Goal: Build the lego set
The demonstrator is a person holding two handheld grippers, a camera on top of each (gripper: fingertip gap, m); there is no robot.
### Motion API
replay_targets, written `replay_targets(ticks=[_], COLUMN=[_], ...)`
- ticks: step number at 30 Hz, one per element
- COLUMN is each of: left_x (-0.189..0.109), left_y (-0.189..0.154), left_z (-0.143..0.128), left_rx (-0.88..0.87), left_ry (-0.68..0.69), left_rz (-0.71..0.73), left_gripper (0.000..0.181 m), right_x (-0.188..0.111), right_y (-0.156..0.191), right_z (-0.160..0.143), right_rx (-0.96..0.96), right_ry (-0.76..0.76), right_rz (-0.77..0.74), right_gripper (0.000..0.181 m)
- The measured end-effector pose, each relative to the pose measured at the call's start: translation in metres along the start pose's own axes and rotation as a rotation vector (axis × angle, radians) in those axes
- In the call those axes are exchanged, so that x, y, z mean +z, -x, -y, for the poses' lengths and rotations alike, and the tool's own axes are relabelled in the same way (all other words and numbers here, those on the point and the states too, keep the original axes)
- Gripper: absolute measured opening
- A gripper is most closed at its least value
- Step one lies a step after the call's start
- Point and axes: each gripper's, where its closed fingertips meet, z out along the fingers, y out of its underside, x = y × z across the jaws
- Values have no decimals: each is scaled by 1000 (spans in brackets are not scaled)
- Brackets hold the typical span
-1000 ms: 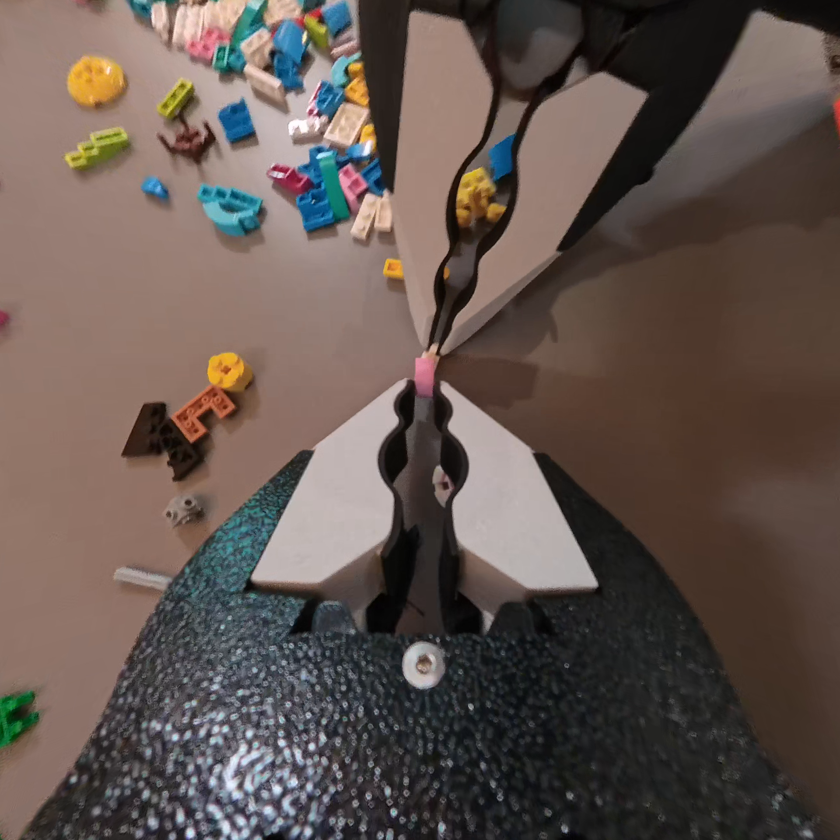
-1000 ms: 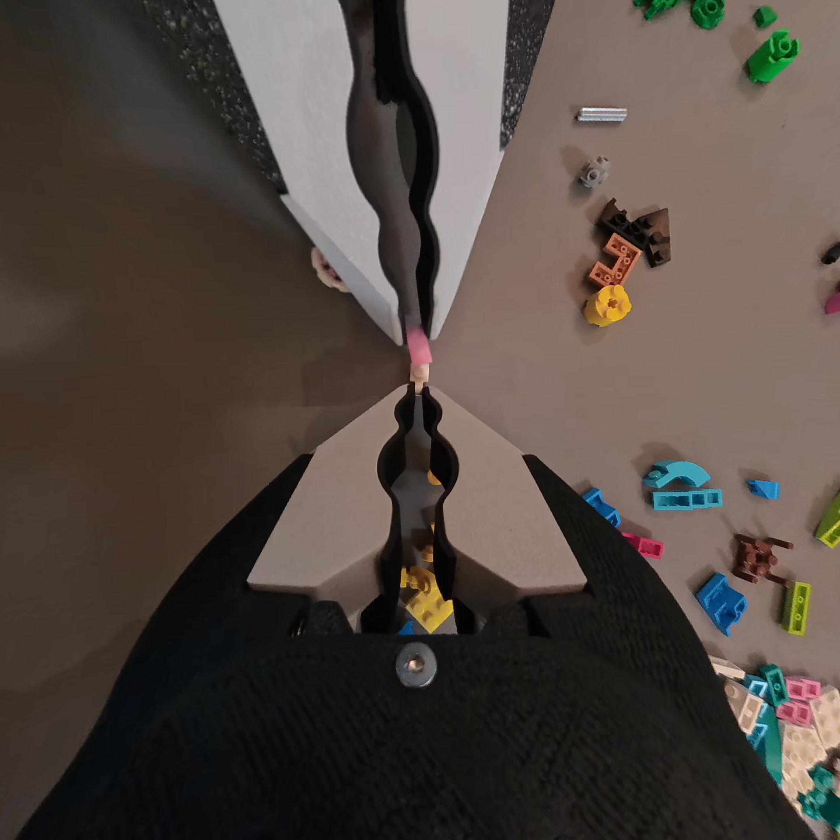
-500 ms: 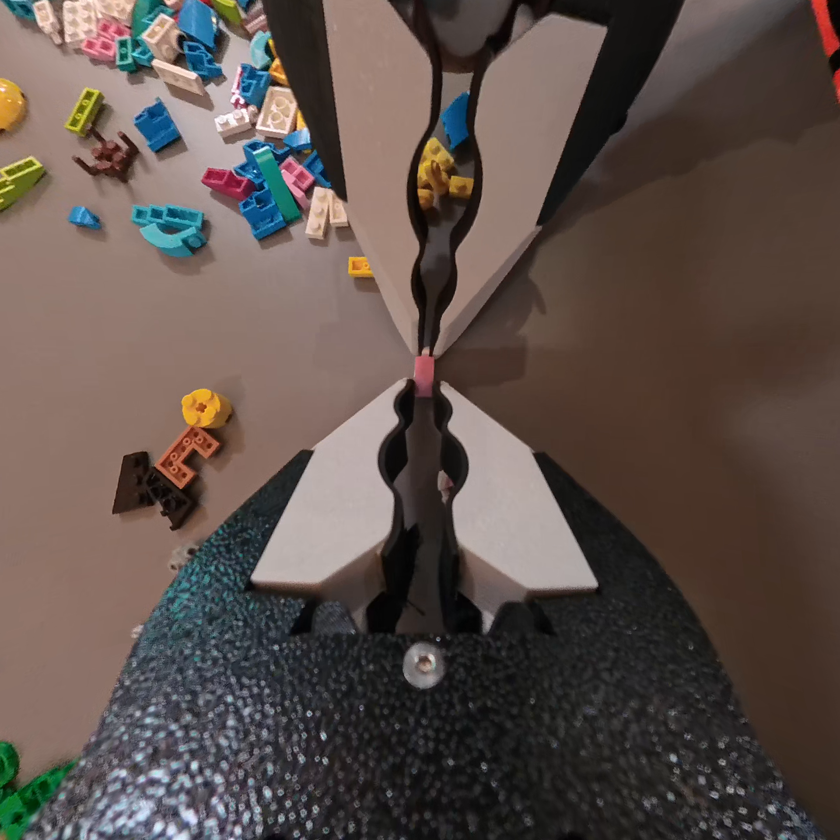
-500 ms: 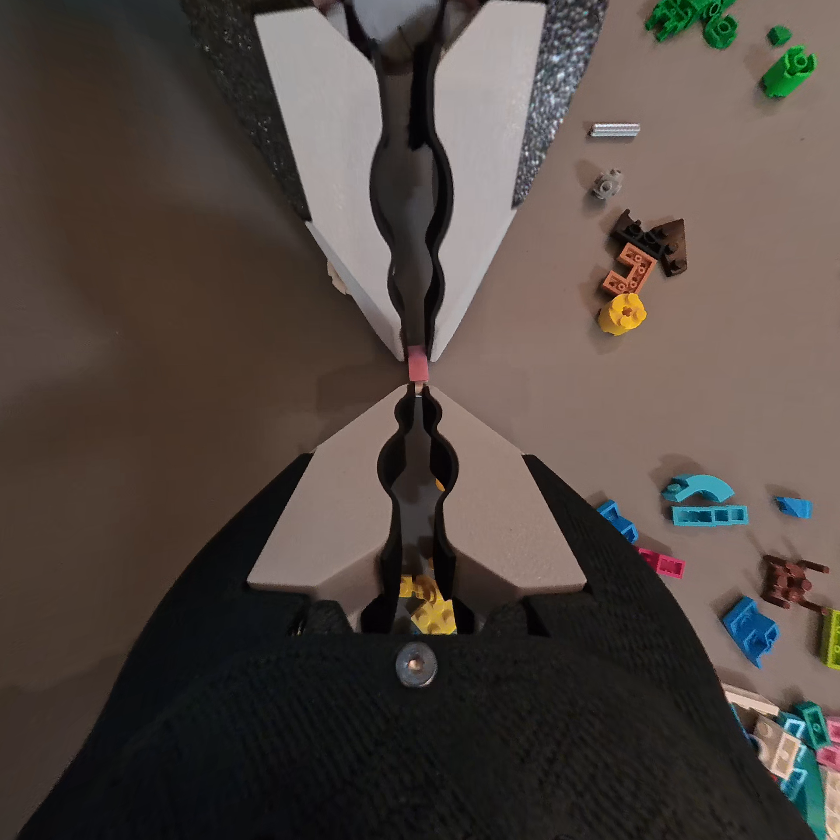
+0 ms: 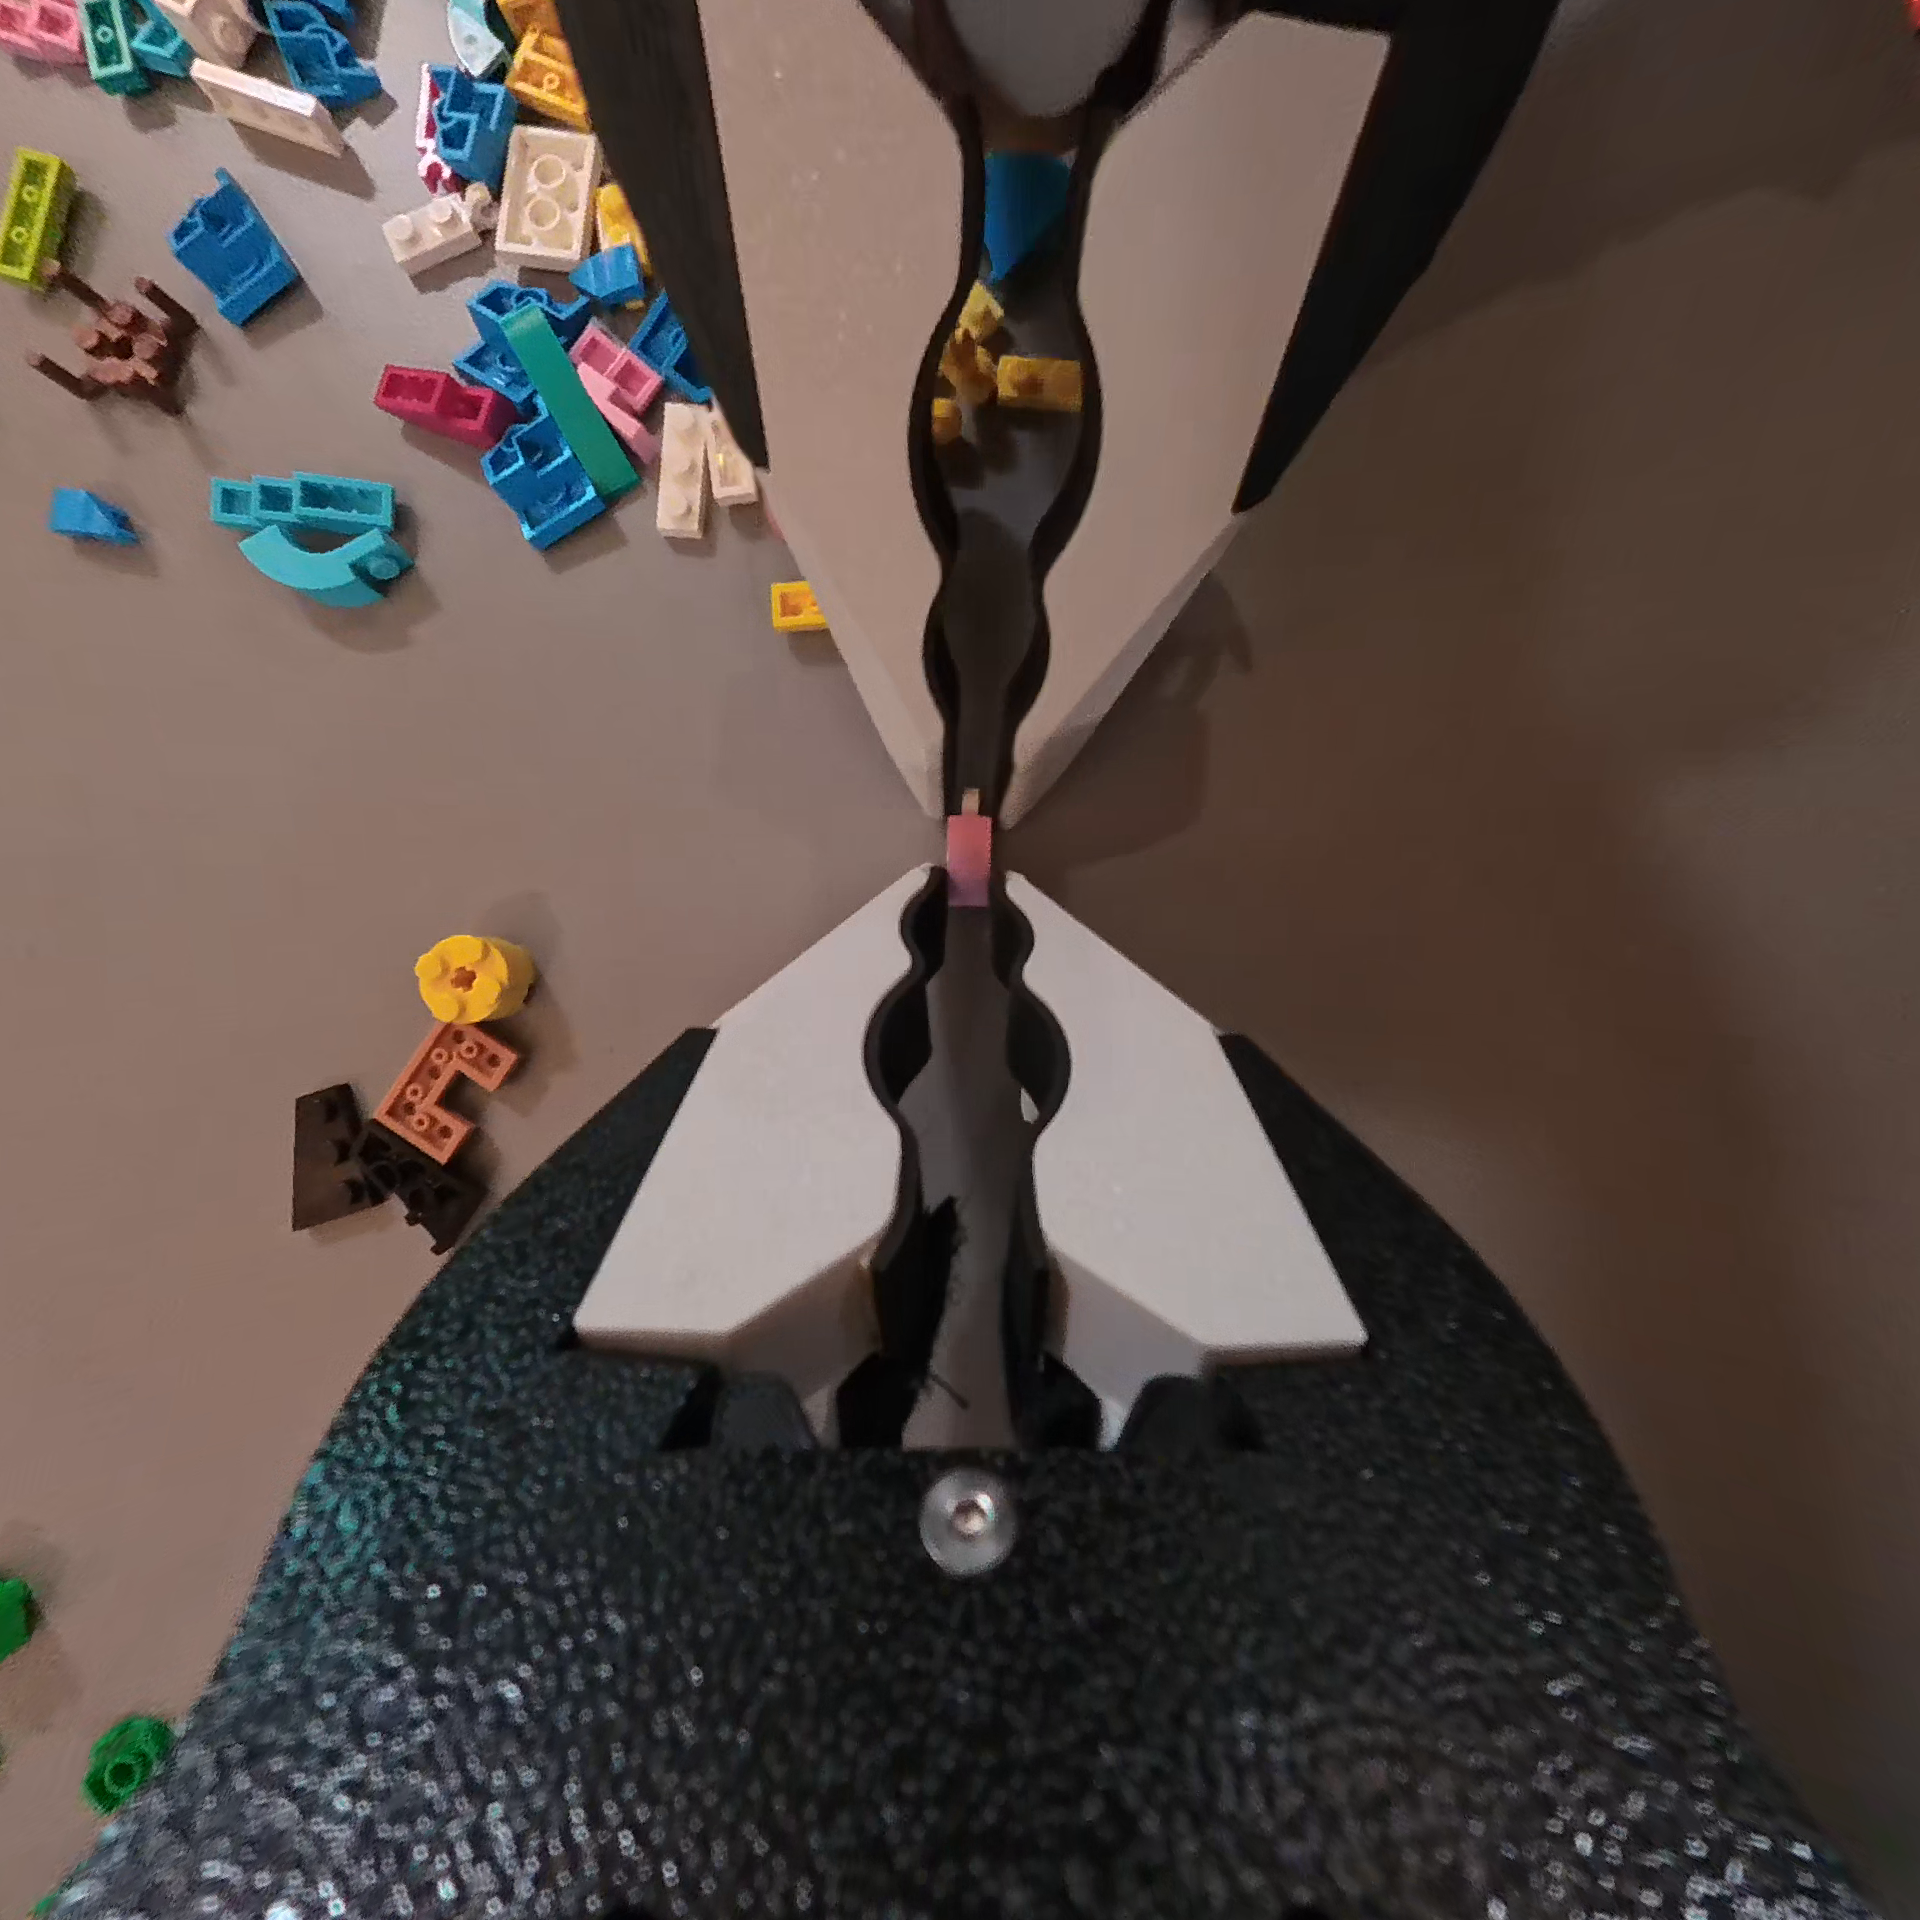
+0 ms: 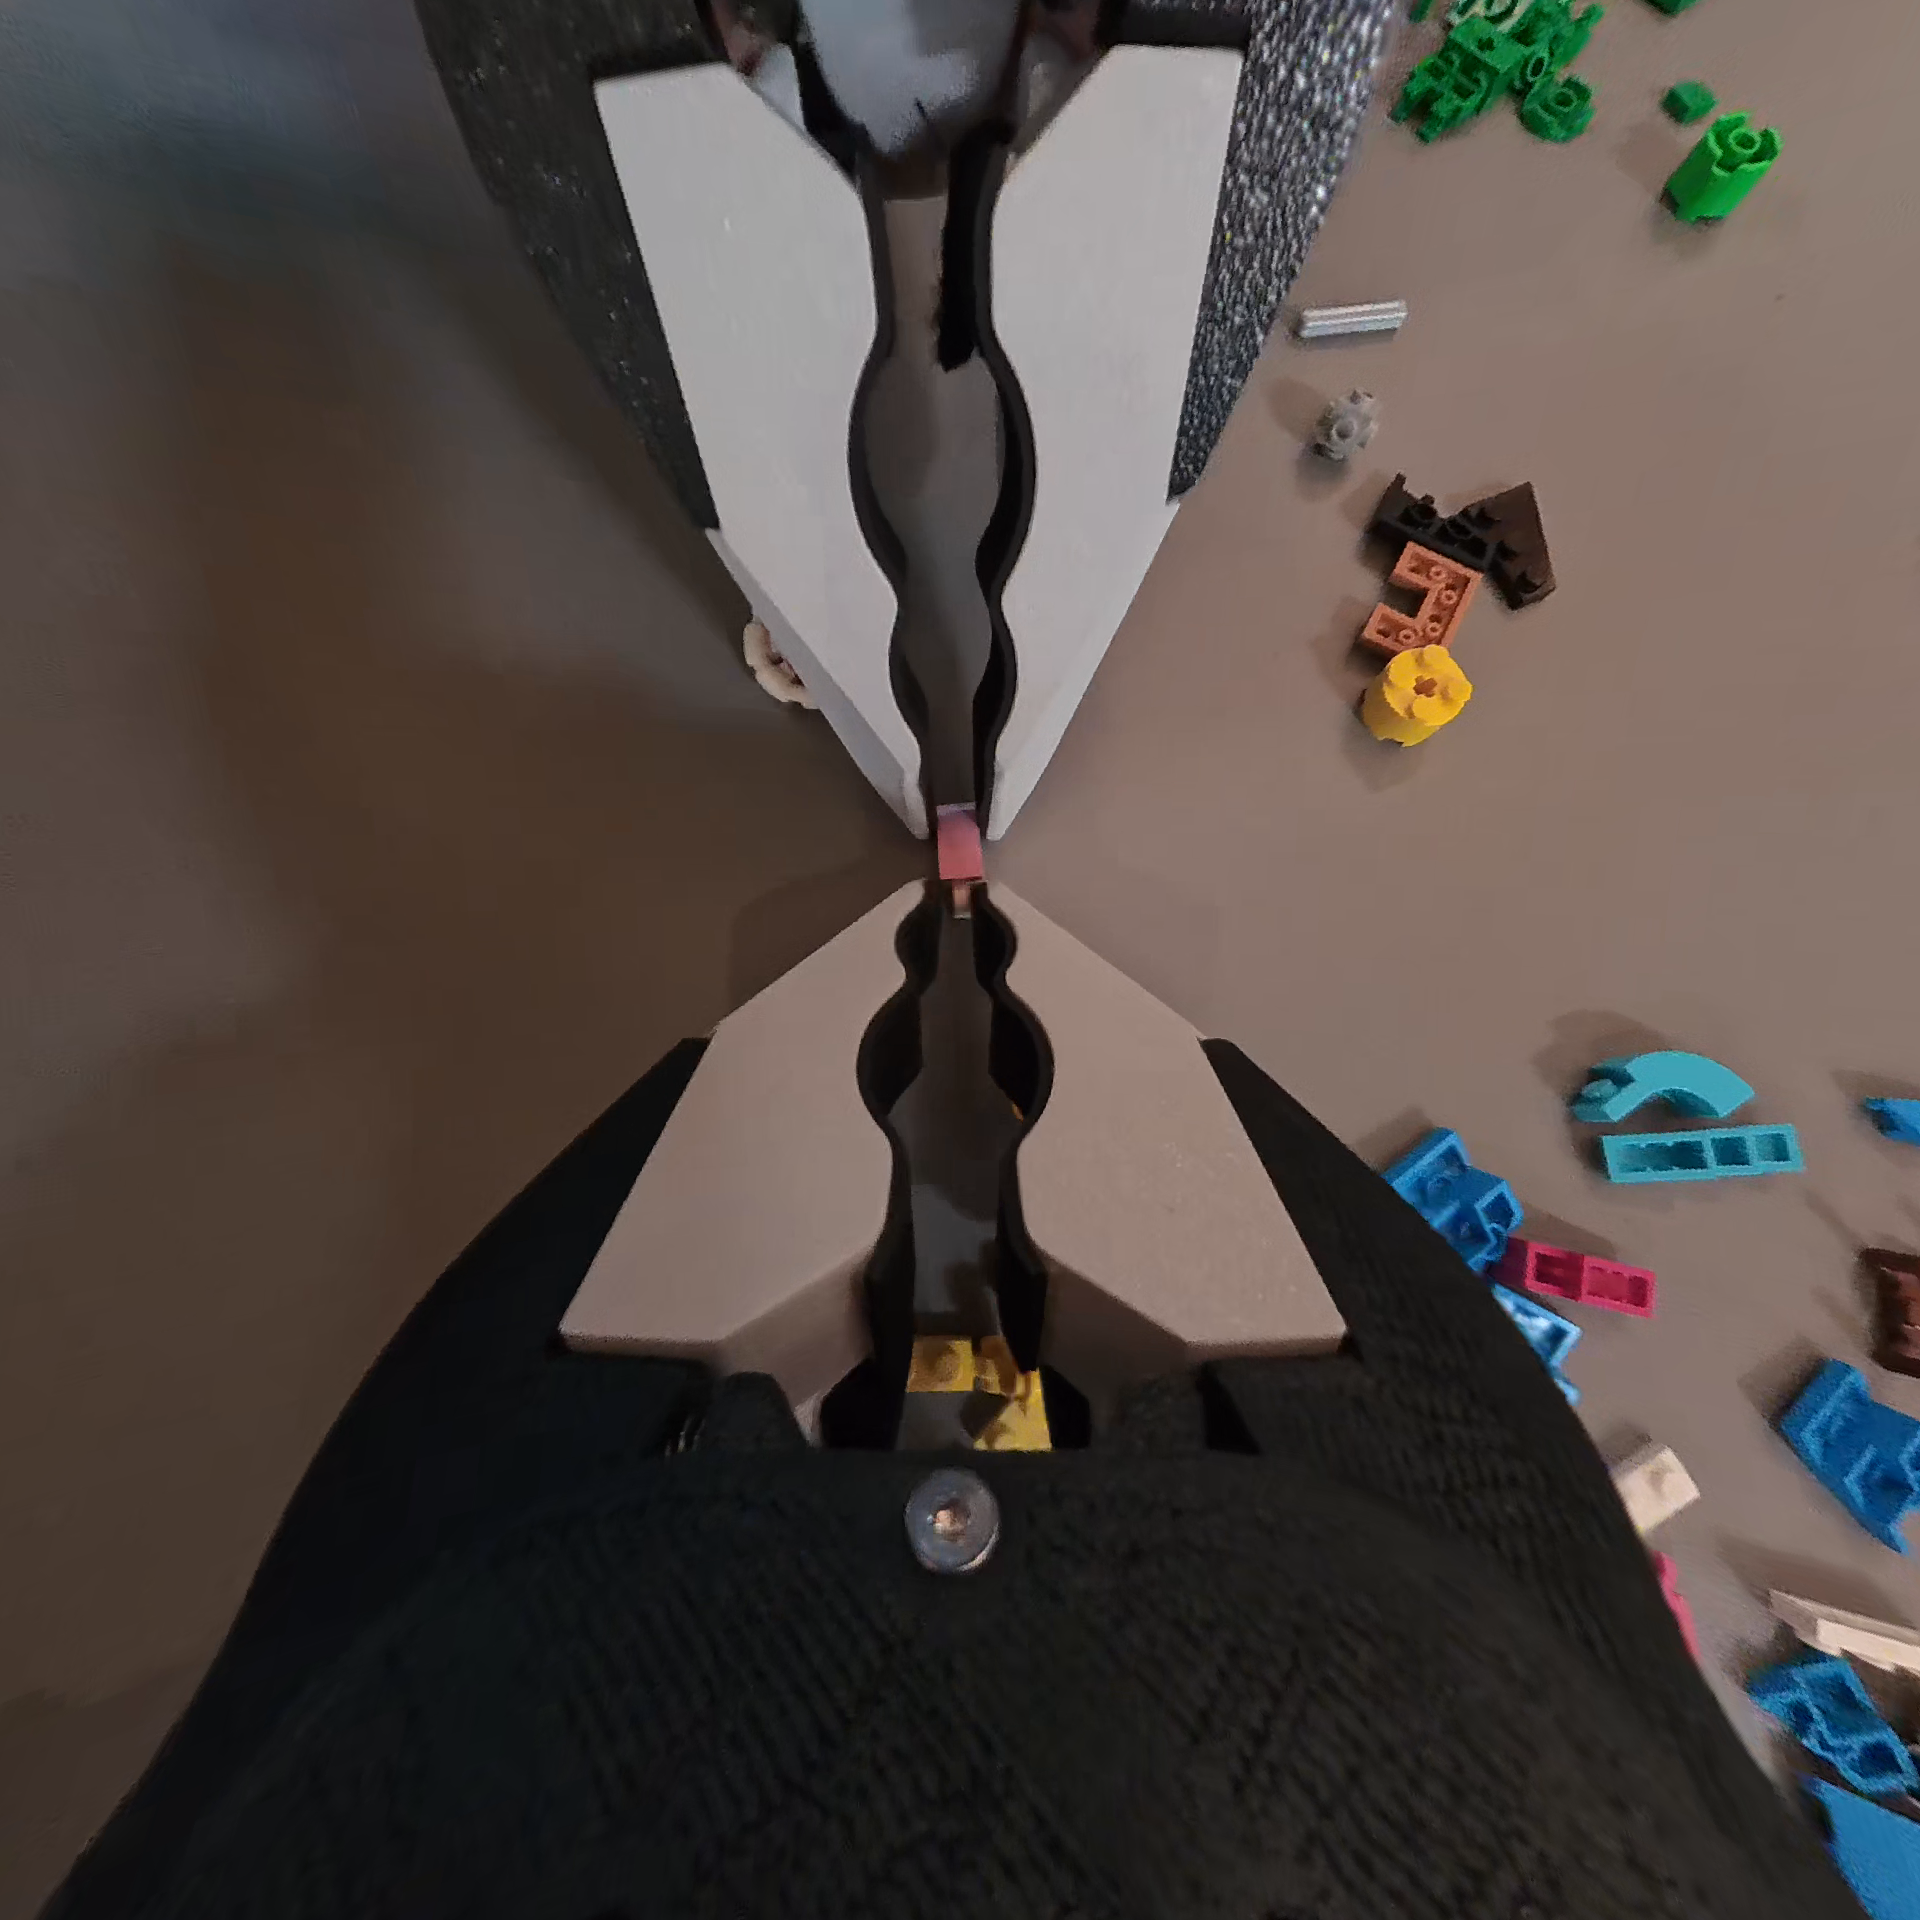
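My left gripper (image 5: 966, 883) is shut on a small pink lego piece (image 5: 966, 868) and holds it above the brown table. My right gripper (image 6: 961, 902) faces it tip to tip and is shut on a small tan piece (image 6: 962, 900). The tan piece (image 5: 970, 801) meets the far end of the pink piece (image 6: 957, 844). In the left wrist view the right gripper (image 5: 971, 805) comes down from the top. In the right wrist view the left gripper (image 6: 956, 826) comes down from the top.
A heap of loose bricks (image 5: 540, 312) lies at the upper left in the left wrist view. A yellow round brick (image 5: 473, 977), an orange corner plate (image 5: 447, 1086) and dark brown pieces (image 5: 364, 1169) lie at the left. Green pieces (image 6: 1538, 73) lie at the upper right in the right wrist view. My left gripper's tips are some 8 cm from the yellow round brick (image 5: 473, 977). It is also in sight in the right wrist view (image 6: 1415, 685).
The two grippers have drawn closer and lined up straight, and the tan piece now sits against the pink piece. Both grippers stay shut on their pieces.
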Motion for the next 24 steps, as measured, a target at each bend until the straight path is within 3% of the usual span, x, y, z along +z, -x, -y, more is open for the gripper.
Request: replay_targets(ticks=[20, 22, 24], left_x=[-27, -34, -43], left_y=[1, 2, 8], left_z=[9, 11, 16], left_rx=[12, 3, 30], left_ry=[-88, -121, -182], left_rz=[75, 99, 188], left_gripper=[12, 20, 43], right_x=[-15, -18, -22], right_y=[-4, -4, -3], right_z=[18, 20, 25], right_rx=[47, 59, 77], right_ry=[-209, -224, -251], right_rz=[18, 26, 41], right_gripper=[2, 2, 2])
